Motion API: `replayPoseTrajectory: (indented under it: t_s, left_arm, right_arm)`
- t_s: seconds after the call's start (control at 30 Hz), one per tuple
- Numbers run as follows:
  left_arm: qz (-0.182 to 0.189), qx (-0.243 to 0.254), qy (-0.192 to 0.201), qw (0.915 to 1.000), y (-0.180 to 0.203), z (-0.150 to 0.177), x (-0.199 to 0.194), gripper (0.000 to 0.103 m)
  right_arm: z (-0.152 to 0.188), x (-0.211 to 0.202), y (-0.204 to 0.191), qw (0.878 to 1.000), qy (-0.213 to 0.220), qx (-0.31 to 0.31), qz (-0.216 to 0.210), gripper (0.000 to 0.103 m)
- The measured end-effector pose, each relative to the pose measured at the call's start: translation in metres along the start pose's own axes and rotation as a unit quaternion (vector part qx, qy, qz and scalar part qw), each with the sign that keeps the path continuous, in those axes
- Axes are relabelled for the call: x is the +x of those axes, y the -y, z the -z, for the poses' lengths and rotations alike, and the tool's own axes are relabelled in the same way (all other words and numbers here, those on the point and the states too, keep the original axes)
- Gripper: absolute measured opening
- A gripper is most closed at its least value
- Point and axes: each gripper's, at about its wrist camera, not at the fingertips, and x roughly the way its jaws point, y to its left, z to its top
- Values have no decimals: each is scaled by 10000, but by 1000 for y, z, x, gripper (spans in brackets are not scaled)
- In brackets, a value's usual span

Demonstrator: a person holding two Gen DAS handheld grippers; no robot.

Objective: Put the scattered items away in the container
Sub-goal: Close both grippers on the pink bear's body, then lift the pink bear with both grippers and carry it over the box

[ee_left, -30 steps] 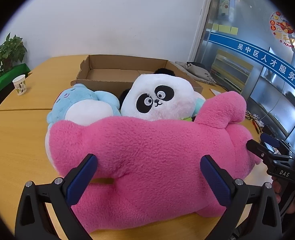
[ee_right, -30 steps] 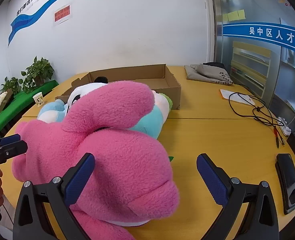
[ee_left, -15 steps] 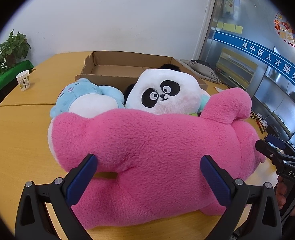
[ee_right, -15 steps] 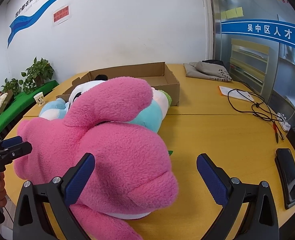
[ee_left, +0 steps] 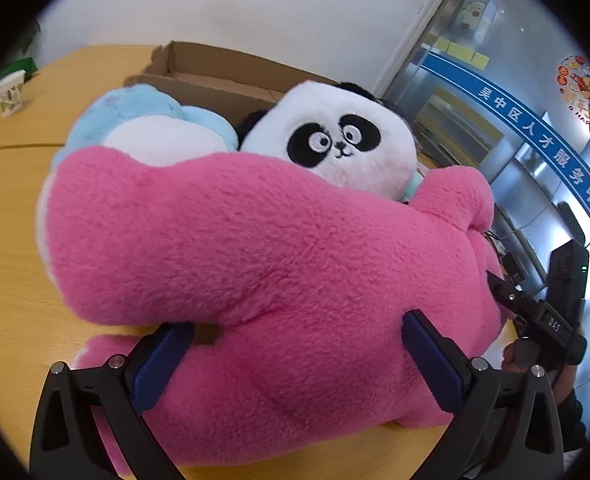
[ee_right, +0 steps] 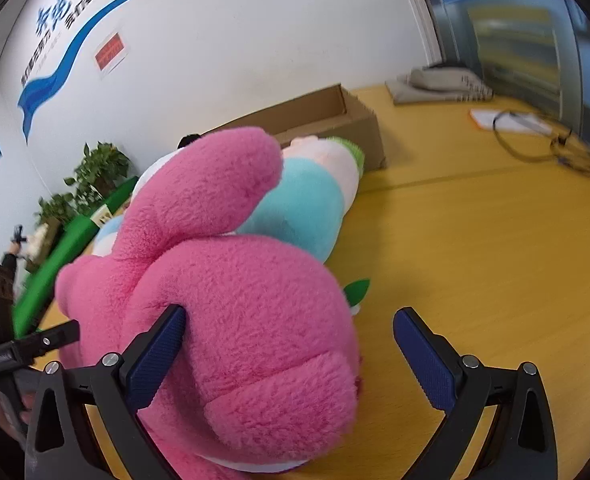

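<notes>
The pink plush toy [ee_left: 279, 264] lies on the desk [ee_right: 495, 248], before the cardboard box [ee_right: 359, 128]. The left gripper [ee_left: 295, 356] is spread wide around its body. The right gripper [ee_right: 291, 356], also wide, stands around one end.

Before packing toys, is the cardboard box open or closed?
Open: the cardboard box has its flaps up behind the panda, bare inner walls showing.

left wrist view: close against the pink plush [ee_left: 279, 280], facing the box [ee_left: 215, 68] beyond. right wrist view: close at its other end [ee_right: 231, 320]. shared: plush and box [ee_right: 351, 128].
</notes>
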Motion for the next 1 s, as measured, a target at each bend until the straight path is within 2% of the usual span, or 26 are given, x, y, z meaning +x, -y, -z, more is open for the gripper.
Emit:
replayPoseTrajectory:
  t_s: [0.07, 0.13, 0.23, 0.33, 0.4, 0.5, 0.63, 0.77, 0.87, 1.0]
  left_arm:
    - [137, 62, -76, 9999, 1, 1, 3, 102]
    - [346, 92, -163, 9992, -1, 1, 2, 99]
    - [560, 154, -198, 9981, -1, 2, 1, 87]
    - [481, 183, -154, 9986, 3, 4, 0, 80]
    - [466, 180, -154, 9986, 5, 4, -2, 71]
    - [407, 342, -112, 9985, 9, 6, -10, 61]
    - [313, 479, 53, 9983, 17, 11, -20, 53]
    - [342, 560, 215, 9976, 23, 13, -32, 50]
    - [356, 694, 411, 9961, 31, 9, -50, 48]
    - [351, 935, 813, 9917, 45, -9, -82, 48]
  right_arm:
    - [3, 4, 6, 9996, -153, 114, -207, 103]
    - [5, 3, 10, 9990, -185, -84, -396, 103]
    - [7, -2, 16, 9969, -188, -359, -667, 103]
    - [12, 5, 17, 9955, -366, 29, -872, 103]
    - [17, 12, 12, 9925, -472, 195, -1114, 103]
    - [24, 10, 0, 9937, -310, 59, -1071, 103]
    - [25, 1, -6, 9937, -203, -95, -1096, 88]
    - [26, -14, -14, 9949, 70, -249, -978, 78]
    - [26, -32, -22, 9939, 325, -314, -1009, 76]
    - [8, -54, -39, 9909, 669, -551, -1029, 75]
